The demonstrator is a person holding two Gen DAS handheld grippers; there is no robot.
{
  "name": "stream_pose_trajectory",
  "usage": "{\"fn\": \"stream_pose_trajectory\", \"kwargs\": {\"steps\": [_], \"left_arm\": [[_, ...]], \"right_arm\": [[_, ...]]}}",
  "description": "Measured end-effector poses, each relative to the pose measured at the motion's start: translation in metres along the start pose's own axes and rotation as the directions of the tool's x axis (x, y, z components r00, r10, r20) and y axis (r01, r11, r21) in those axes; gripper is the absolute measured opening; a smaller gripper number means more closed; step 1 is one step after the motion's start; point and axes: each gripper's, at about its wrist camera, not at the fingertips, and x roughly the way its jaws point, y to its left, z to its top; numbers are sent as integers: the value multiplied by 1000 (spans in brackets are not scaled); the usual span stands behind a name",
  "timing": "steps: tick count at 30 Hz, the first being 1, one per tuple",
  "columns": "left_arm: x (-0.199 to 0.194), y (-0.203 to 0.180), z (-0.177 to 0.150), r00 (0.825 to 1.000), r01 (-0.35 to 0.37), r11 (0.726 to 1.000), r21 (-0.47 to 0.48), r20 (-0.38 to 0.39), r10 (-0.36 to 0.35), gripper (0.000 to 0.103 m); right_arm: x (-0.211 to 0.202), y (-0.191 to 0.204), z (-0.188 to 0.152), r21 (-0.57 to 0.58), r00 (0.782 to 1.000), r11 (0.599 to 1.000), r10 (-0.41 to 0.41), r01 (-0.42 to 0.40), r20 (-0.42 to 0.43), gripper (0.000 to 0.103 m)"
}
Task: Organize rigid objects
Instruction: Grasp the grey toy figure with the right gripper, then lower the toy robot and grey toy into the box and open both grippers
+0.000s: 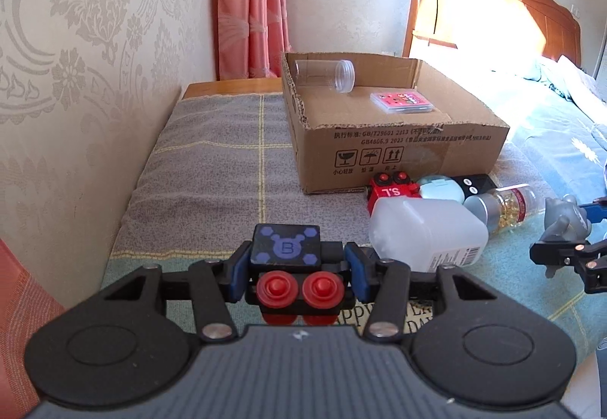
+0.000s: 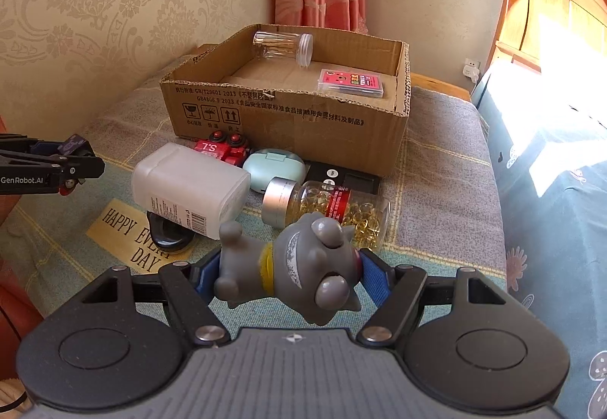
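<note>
My left gripper is shut on a black toy block with red wheels and holds it above the bed cover. My right gripper is shut on a grey cat figurine, also seen in the left wrist view. An open cardboard box stands ahead; inside lie a clear jar and a pink card case. In front of the box lie a red toy block, a white plastic bottle, a mint case, a black device and a capsule bottle.
A wallpapered wall runs along the left, with a pink curtain behind. A wooden headboard and sunlit bedding are at the right. A black round object lies under the white bottle. Grey checked cloth lies left of the box.
</note>
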Motion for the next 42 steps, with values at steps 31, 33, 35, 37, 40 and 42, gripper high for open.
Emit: {"fn": "stream_pose_trajectory", "kwargs": {"steps": [31, 33, 35, 37, 40, 42], "left_arm": [[70, -54, 148, 994, 12, 989, 146, 105, -27, 50], [76, -57, 152, 994, 13, 987, 163, 102, -30, 50], [83, -60, 156, 995, 15, 986, 168, 95, -32, 50], [90, -61, 161, 995, 23, 985, 169, 88, -38, 50], [104, -62, 169, 997, 23, 986, 165, 70, -35, 50], [115, -62, 175, 998, 12, 987, 162, 60, -22, 51]], "right_arm": [[26, -60, 131, -8, 983, 1000, -5, 6, 185, 103], [20, -61, 121, 18, 983, 1000, -2, -1, 184, 103], [13, -60, 110, 42, 983, 999, -20, 13, 182, 103], [8, -58, 101, 57, 982, 998, -40, 30, 186, 103], [0, -57, 90, 87, 981, 995, -54, 39, 184, 103], [-5, -57, 85, 102, 981, 994, -55, 36, 186, 103]]}}
